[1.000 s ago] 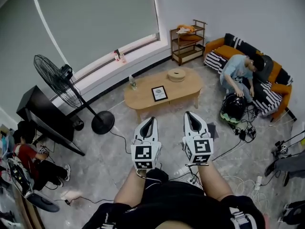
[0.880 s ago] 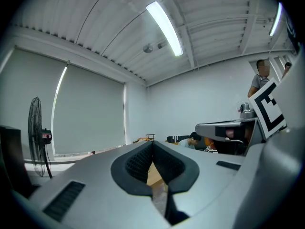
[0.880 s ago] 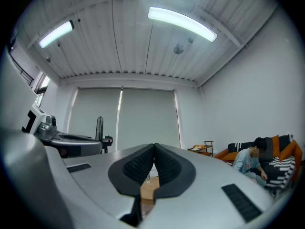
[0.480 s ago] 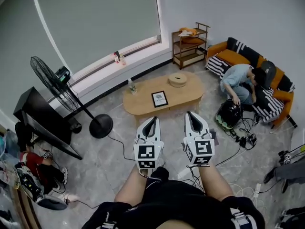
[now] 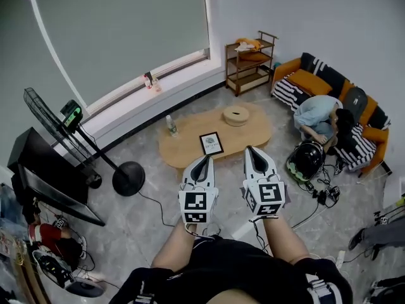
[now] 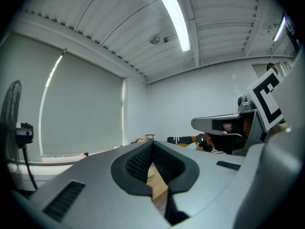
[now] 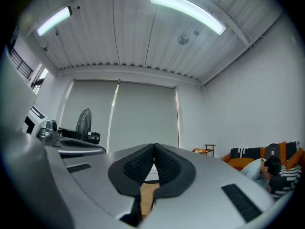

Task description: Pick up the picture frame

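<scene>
Both claws are clenched shut and empty, with the left gripper and right gripper side by side. To do this well, the person should close in, open one set of jaws and come in low on a frame edge. The small black-rimmed picture frame, with a pale print inside, sits on the oval light-wood coffee table at twelve o'clock, just past the tips.

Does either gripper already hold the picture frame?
No, the picture frame lies flat on the wooden table, apart from the left gripper and the right gripper.
</scene>
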### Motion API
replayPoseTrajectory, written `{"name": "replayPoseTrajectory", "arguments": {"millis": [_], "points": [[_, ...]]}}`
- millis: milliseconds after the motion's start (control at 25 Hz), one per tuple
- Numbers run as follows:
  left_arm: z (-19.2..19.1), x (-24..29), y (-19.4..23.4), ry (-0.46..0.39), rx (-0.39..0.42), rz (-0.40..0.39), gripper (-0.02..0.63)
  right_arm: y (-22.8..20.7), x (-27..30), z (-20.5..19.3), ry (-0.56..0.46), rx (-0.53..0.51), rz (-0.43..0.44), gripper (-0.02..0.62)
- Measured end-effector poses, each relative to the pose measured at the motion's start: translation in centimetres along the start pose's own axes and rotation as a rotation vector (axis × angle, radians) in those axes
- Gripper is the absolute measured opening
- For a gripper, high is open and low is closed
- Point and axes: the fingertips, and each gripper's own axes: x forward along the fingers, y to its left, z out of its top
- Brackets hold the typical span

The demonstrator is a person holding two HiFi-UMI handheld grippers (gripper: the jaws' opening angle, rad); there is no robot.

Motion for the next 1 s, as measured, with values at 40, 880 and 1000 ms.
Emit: {"name": "replayPoseTrajectory", "arguments": {"millis": [40,880,1000], "points": [[-0.1,1.0,1.1,0.003,0.003,-0.006,0.020,0.2,1.7,0.0,0.001,0.000,0.001,0.017],[-3.2,13.5,19.0,0.033,-0.052,0.036,0.020,3.0,23.2,-3.9,0.047,0.022,0.018,0.017],[-3.4,16.3,20.6,0.035,-0.059,0.044,0.020,2.2,26.3,-4.5,0.055,0.017,0.024,0.017]]}}
